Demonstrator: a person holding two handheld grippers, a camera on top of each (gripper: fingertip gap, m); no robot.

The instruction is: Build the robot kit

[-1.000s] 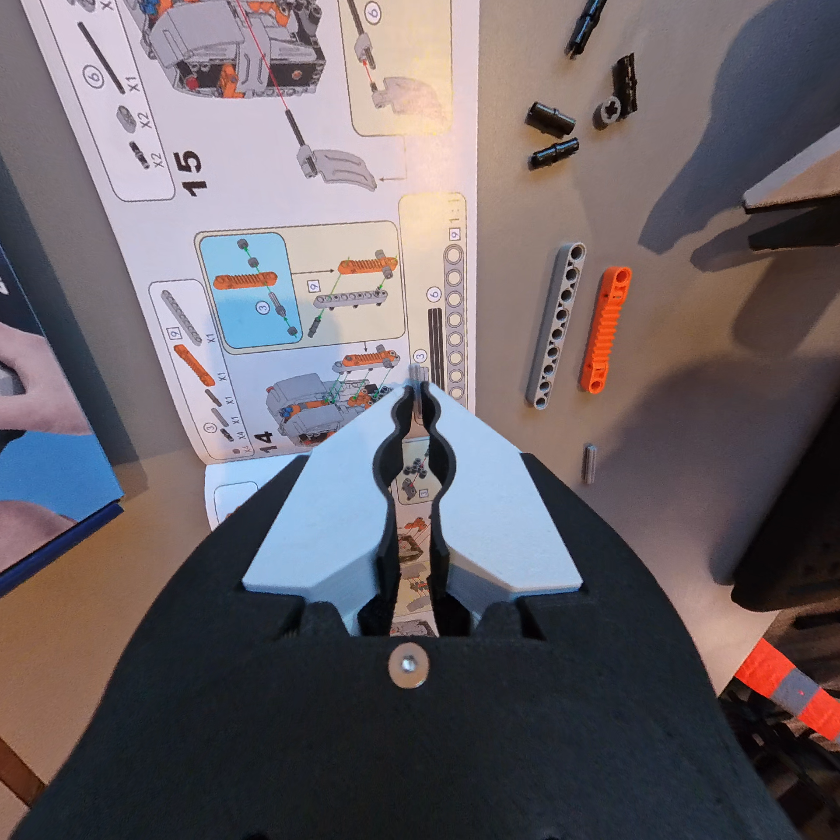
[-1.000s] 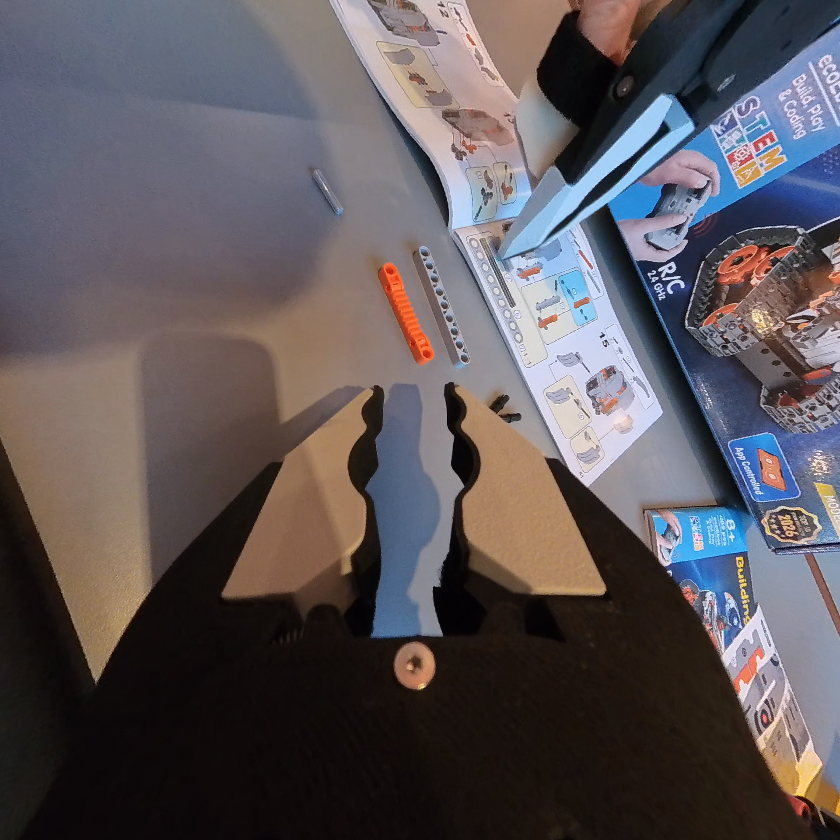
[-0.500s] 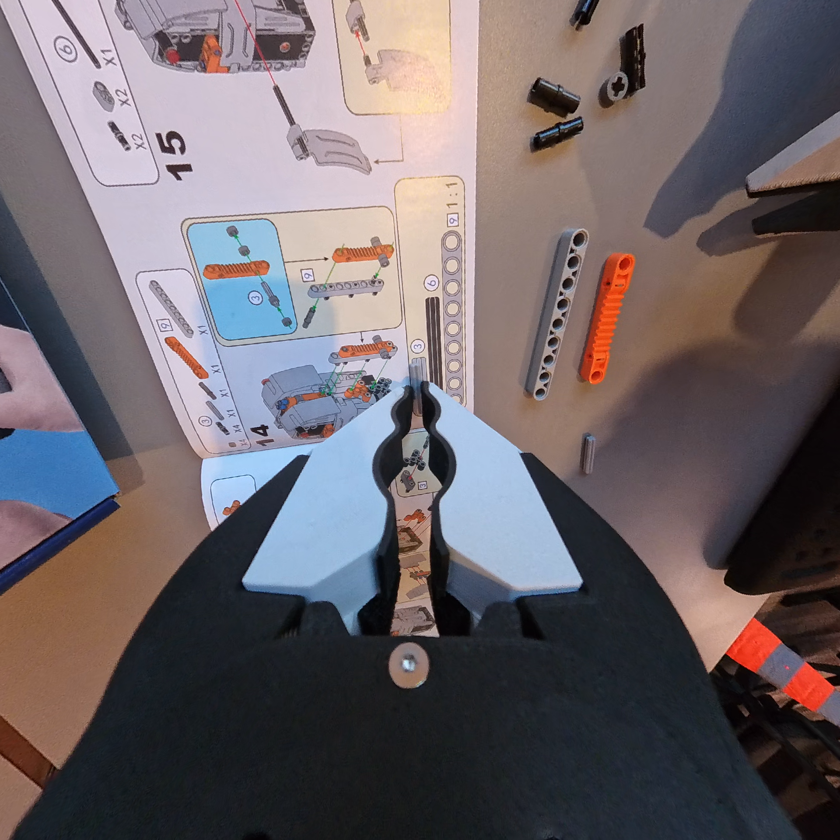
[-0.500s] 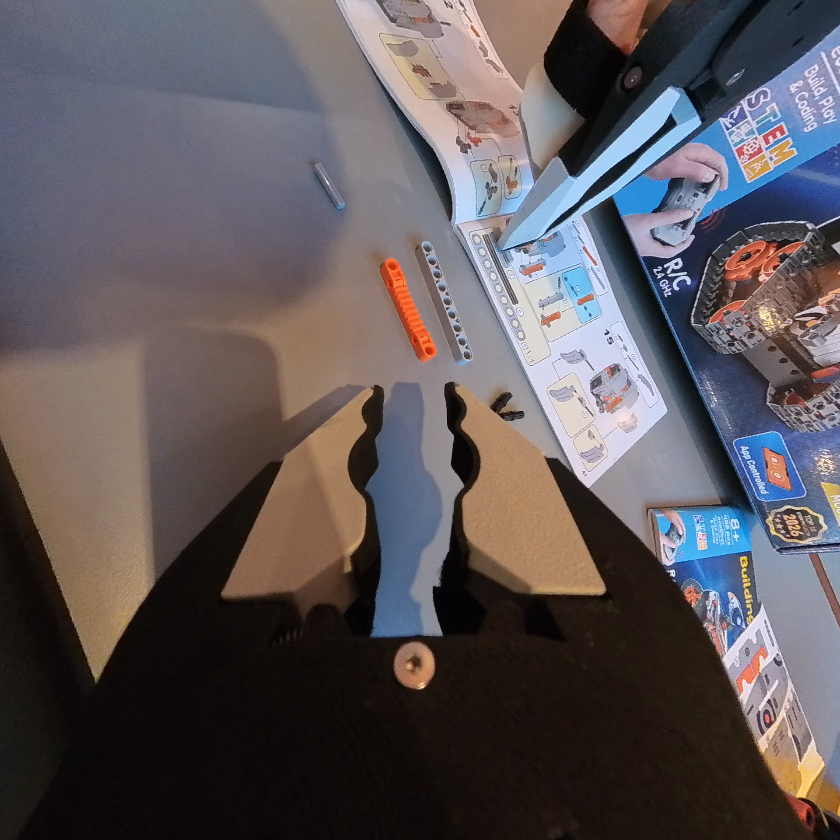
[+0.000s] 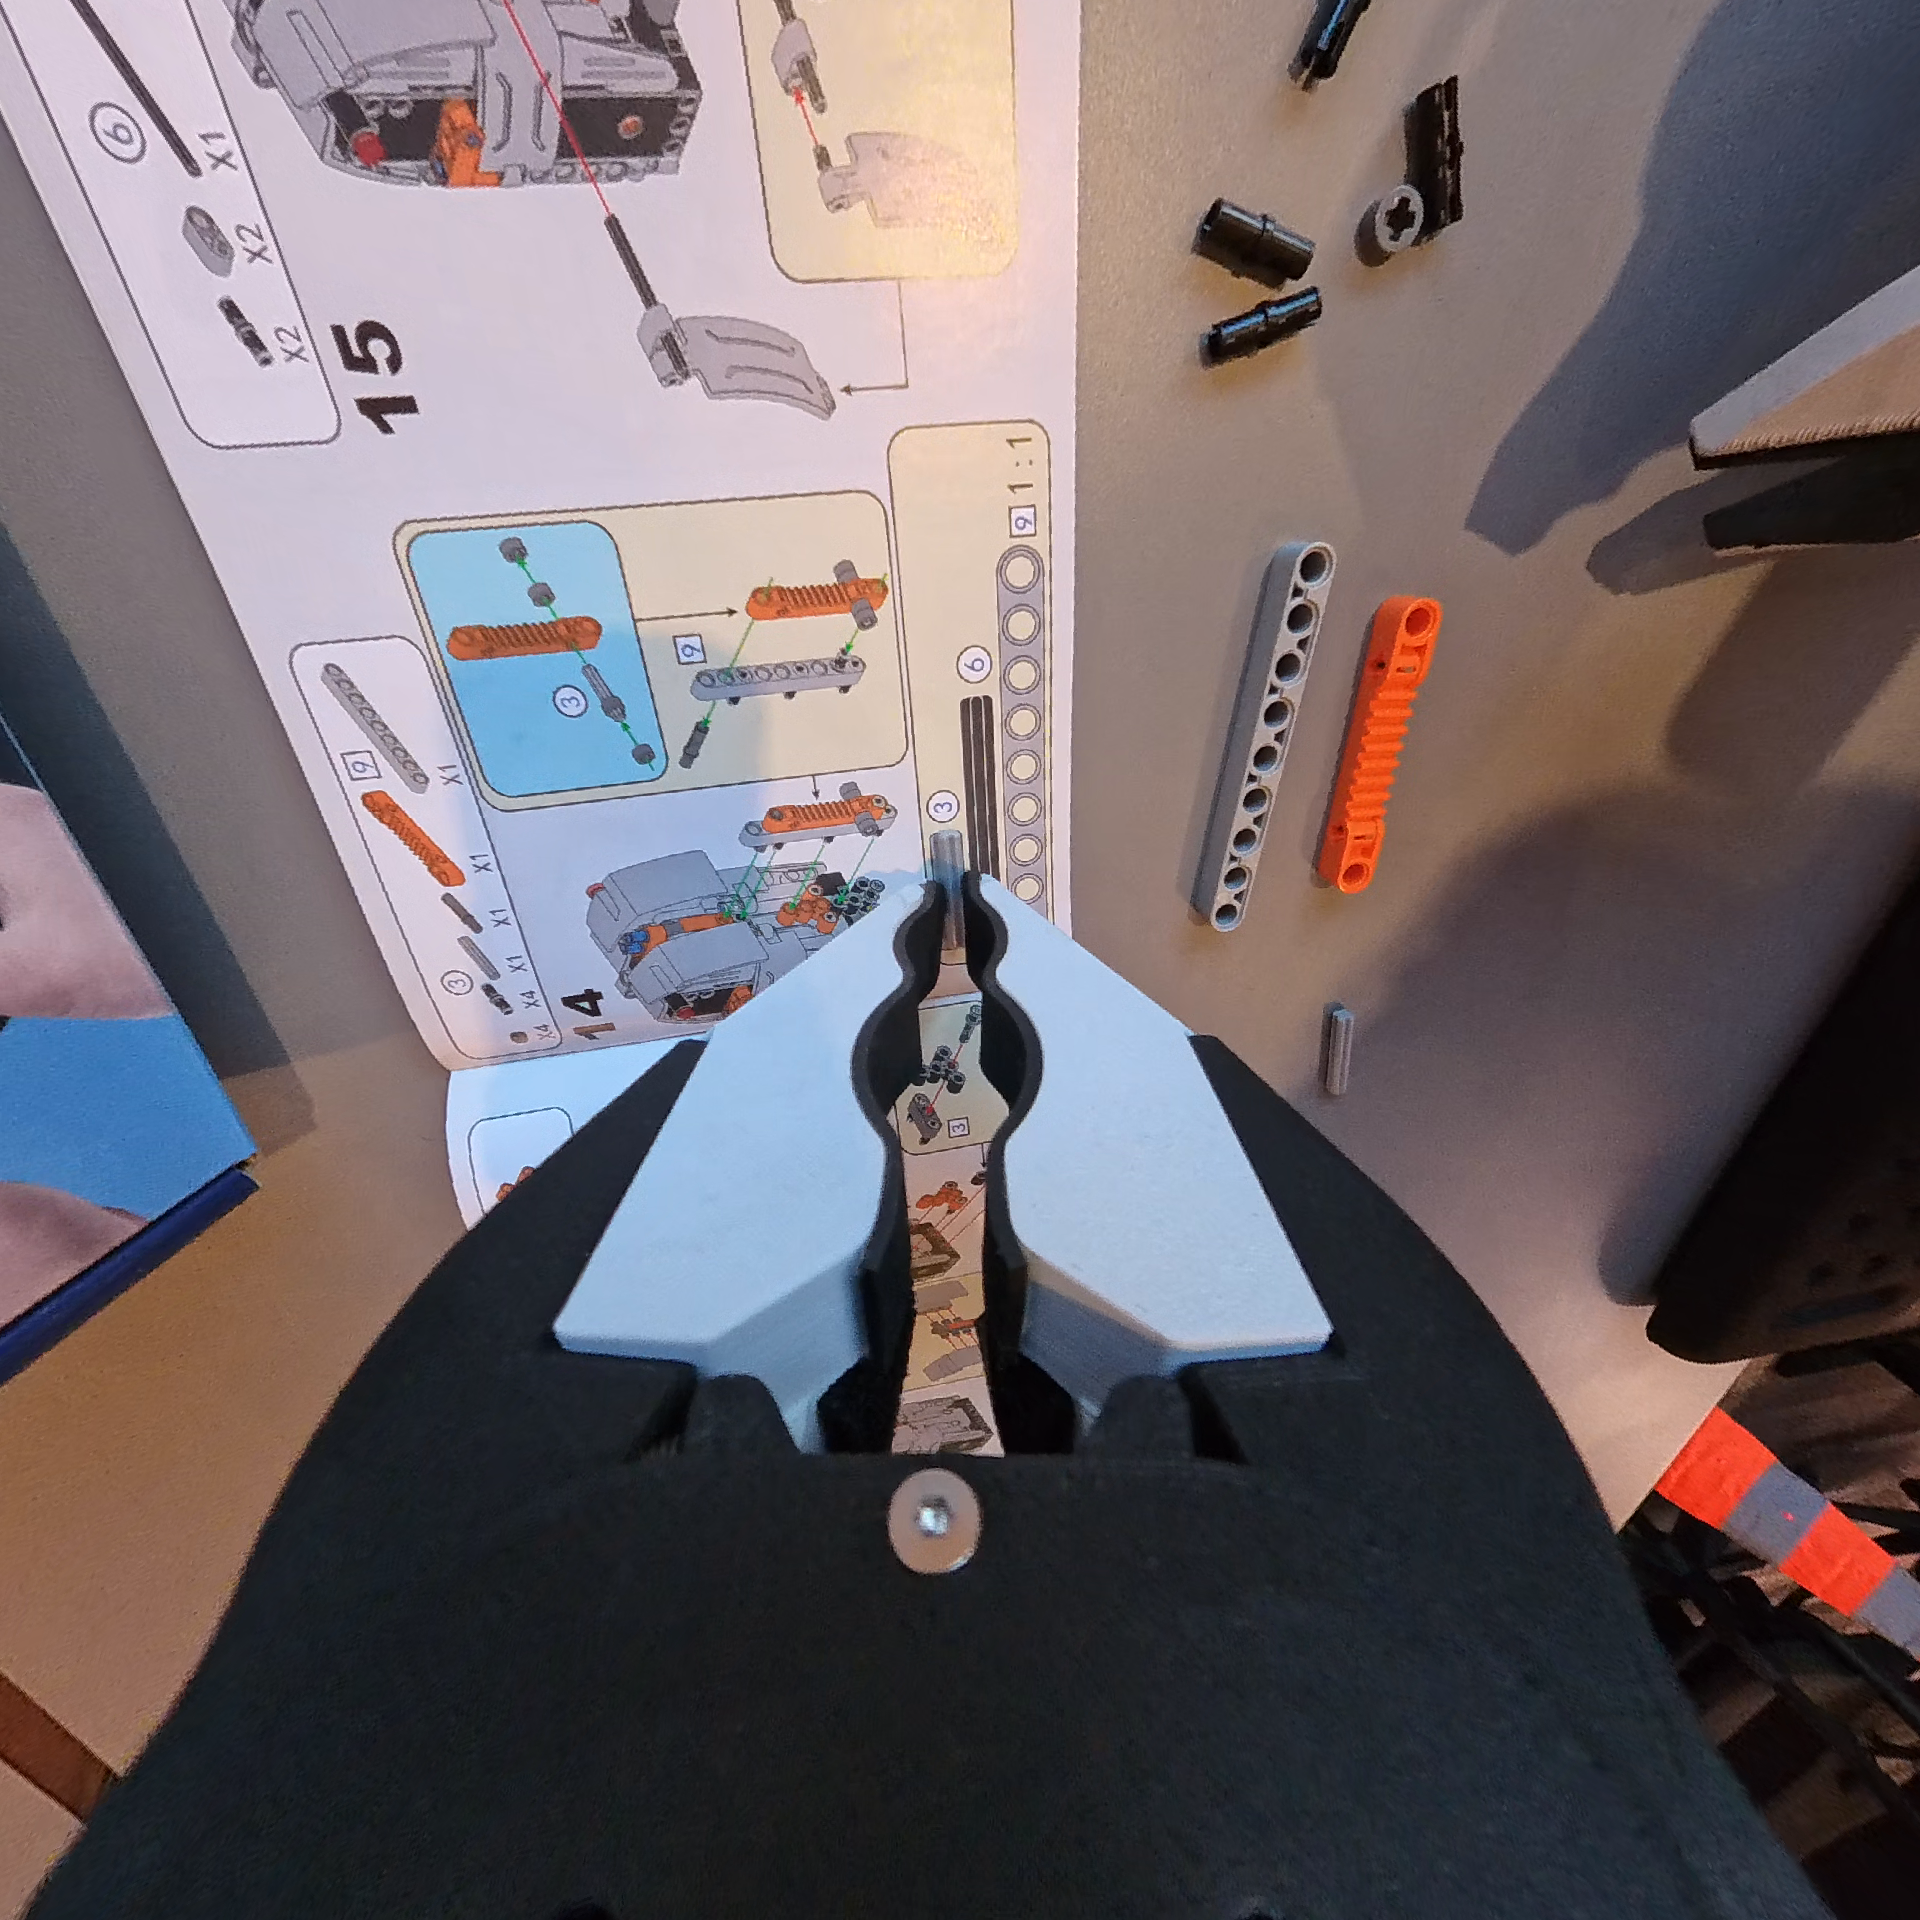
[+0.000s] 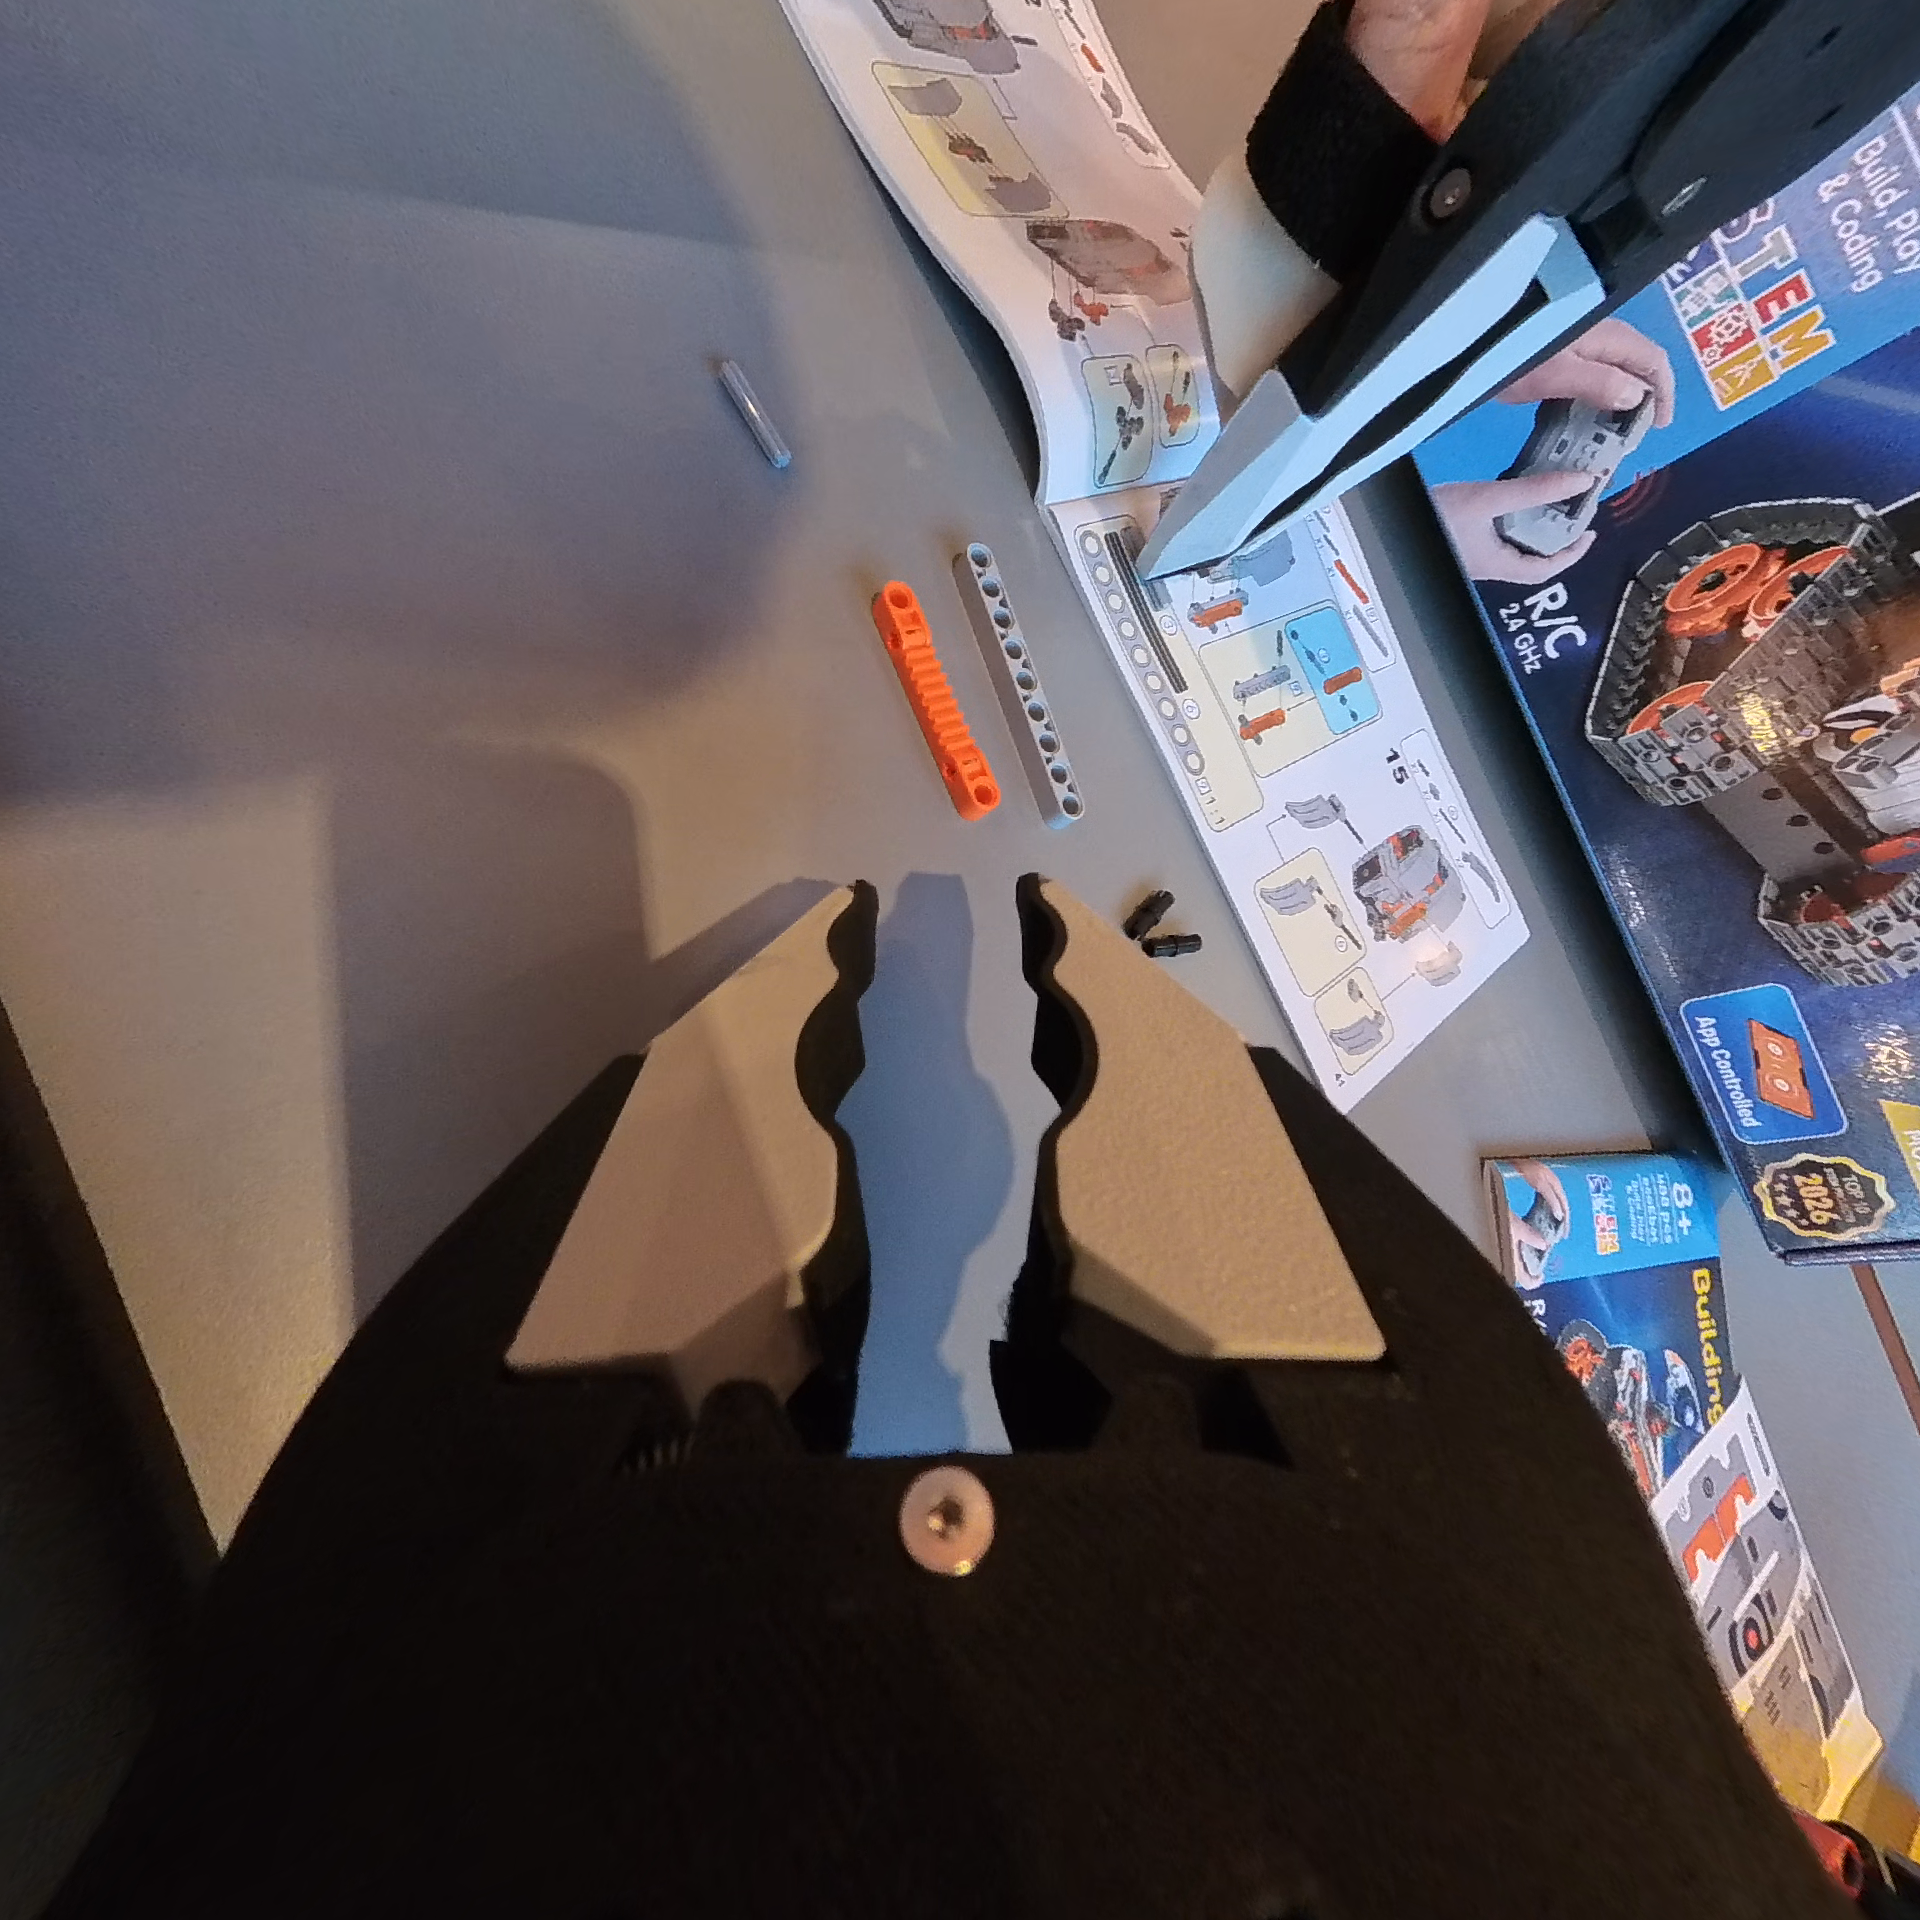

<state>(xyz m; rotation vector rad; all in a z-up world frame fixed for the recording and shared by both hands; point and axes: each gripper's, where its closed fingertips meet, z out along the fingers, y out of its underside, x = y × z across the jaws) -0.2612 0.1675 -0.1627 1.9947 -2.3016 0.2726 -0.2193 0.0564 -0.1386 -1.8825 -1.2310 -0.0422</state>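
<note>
My left gripper (image 5: 948, 891) is shut on a short grey axle pin (image 5: 945, 858) and holds it over the lower edge of an open instruction booklet (image 5: 644, 416), right at a printed length scale. In the right wrist view the left gripper (image 6: 1153, 566) shows with its tips down on that booklet (image 6: 1340, 790). My right gripper (image 6: 943, 896) is open and empty above the grey table, just short of an orange toothed beam (image 6: 935, 698) and a grey holed beam (image 6: 1018, 681). Both beams also show in the left wrist view, the grey one (image 5: 1262, 732) beside the orange one (image 5: 1380, 740).
A second grey axle pin (image 5: 1338, 1047) lies loose on the table; it also shows in the right wrist view (image 6: 754, 411). Black connector pins (image 5: 1257, 272) lie beyond the beams, two visible in the right wrist view (image 6: 1162, 923). A blue kit box (image 6: 1714, 790) and a small booklet (image 6: 1662, 1455) lie right. The tips of one gripper are about 12 cm away from the tips of the other.
The left gripper has edged slightly along the booklet with the pin still held. The right gripper has barely moved and stays open.
</note>
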